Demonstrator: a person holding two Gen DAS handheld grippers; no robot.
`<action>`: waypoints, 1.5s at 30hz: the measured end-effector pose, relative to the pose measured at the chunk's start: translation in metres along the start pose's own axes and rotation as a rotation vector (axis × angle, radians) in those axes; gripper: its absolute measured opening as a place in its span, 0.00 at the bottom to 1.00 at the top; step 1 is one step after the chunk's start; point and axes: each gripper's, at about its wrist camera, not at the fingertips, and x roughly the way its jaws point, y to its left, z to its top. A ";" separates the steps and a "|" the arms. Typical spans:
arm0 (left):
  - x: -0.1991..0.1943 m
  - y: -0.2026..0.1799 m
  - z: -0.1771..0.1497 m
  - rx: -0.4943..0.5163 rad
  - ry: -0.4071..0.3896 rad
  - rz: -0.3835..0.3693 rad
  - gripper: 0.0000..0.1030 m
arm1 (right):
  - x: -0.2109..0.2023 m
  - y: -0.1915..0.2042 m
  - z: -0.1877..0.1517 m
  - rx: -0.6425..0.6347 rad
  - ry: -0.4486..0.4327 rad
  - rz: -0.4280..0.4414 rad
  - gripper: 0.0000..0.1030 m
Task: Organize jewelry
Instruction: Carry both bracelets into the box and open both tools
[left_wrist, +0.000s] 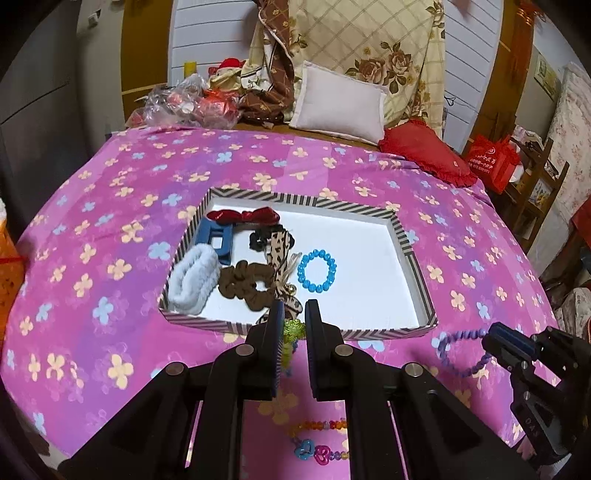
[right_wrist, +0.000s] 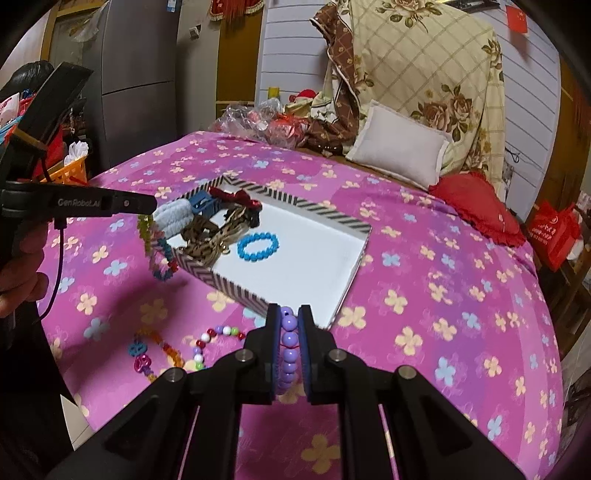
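A striped-rim tray lies on the pink flowered bedspread. It holds a blue bead bracelet, a white fluffy scrunchie, a brown scrunchie, a blue claw clip, a red bow and a leopard bow. My left gripper is shut on a multicoloured flower-bead bracelet, held above the tray's near edge. My right gripper is shut on a purple bead bracelet, right of the tray.
Two bead strings lie on the spread in front of the tray. A white pillow, a red cushion and plastic bags sit at the far end of the bed. An orange basket stands at the left.
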 end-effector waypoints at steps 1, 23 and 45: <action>-0.001 -0.001 0.002 0.005 -0.003 0.004 0.15 | 0.000 0.000 0.002 -0.002 -0.002 -0.001 0.09; 0.009 -0.006 0.025 0.040 -0.011 0.055 0.15 | 0.032 -0.001 0.035 -0.007 0.002 0.045 0.09; 0.070 -0.020 0.104 0.052 -0.009 0.073 0.15 | 0.139 -0.012 0.069 0.083 0.099 0.192 0.09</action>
